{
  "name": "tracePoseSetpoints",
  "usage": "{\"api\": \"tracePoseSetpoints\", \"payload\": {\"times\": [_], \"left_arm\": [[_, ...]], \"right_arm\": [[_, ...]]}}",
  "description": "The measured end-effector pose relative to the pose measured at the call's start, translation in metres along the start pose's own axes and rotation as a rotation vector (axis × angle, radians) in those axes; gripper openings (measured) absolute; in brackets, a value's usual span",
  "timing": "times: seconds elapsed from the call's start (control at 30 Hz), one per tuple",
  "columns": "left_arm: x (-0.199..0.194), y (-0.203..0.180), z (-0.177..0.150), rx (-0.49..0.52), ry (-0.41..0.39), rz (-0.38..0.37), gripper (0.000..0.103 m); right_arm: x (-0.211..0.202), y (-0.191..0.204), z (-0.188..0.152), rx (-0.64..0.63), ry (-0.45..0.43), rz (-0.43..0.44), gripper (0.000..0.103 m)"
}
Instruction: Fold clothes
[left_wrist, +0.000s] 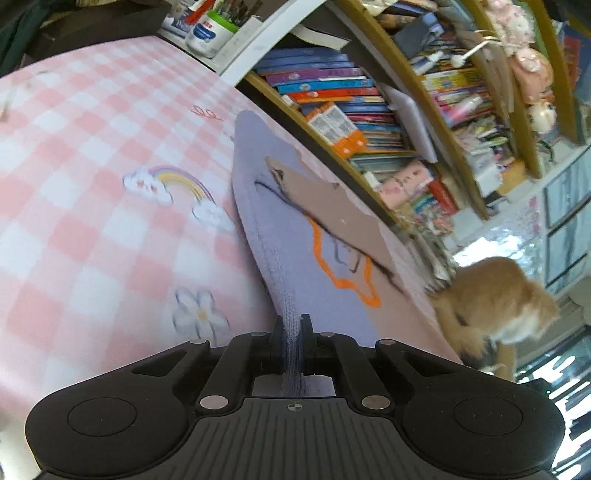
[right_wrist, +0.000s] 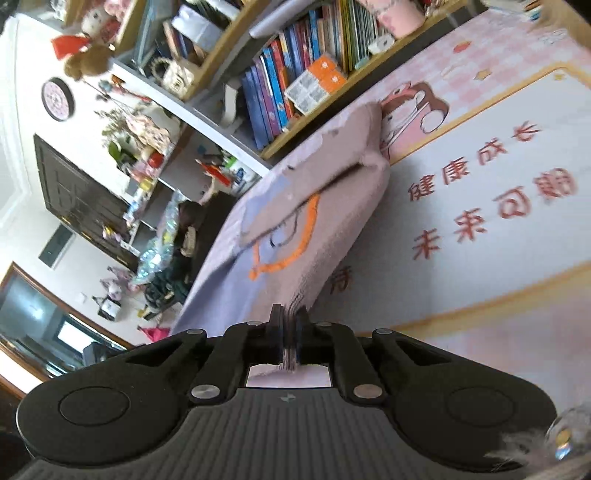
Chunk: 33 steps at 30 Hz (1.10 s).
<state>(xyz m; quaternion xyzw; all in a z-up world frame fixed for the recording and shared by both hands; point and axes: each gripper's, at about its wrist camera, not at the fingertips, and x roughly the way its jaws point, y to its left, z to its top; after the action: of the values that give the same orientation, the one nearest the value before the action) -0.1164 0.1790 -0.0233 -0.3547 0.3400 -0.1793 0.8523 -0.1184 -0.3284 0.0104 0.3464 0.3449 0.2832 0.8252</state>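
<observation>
Sweater (left_wrist: 280, 236) hem is pinched by left gripper (left_wrist: 291, 328) and right gripper (right_wrist: 290, 325), both clamped, above pink mat (left_wrist: 92, 184).

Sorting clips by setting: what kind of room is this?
Probably a child's room or family living room: a bookshelf packed with picture books, stuffed toys on shelves, and a pink cartoon-print cover under the lilac garment.

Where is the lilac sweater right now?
The lilac sweater is lifted above the pink checked mat, pinched at its hem by the left gripper and the right gripper, with the bookshelf just behind it.
</observation>
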Motion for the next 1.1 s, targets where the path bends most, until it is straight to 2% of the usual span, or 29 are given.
{"api": "tracePoseSetpoints", "payload": {"times": [0.17, 0.27, 0.47, 0.57, 0.77, 0.97, 1.1], "left_arm": [[-0.016, -0.002, 0.004, -0.074, -0.097, -0.183, 0.004], [-0.013, -0.004, 0.023, -0.097, -0.163, -0.263, 0.004], [0.018, -0.002, 0.079, -0.148, -0.294, -0.323, 0.004], [0.043, 0.001, 0.105, -0.171, -0.309, -0.32, 0.004], [0.094, 0.012, 0.143, -0.192, -0.29, -0.231, 0.005], [0.132, 0.034, 0.159, -0.217, -0.239, -0.155, 0.005], [0.151, 0.042, 0.166, -0.203, -0.206, -0.107, 0.007]], "right_arm": [[-0.02, 0.016, 0.006, -0.027, -0.094, 0.101, 0.005], [-0.011, 0.024, 0.029, -0.054, -0.149, 0.159, 0.005], [0.016, 0.033, 0.09, -0.093, -0.291, 0.207, 0.005], [0.037, 0.03, 0.119, -0.094, -0.33, 0.184, 0.005], [0.085, 0.008, 0.16, -0.071, -0.335, 0.099, 0.005], [0.123, -0.032, 0.179, -0.01, -0.293, 0.016, 0.005], [0.131, -0.048, 0.182, 0.0, -0.291, -0.02, 0.005]]}}
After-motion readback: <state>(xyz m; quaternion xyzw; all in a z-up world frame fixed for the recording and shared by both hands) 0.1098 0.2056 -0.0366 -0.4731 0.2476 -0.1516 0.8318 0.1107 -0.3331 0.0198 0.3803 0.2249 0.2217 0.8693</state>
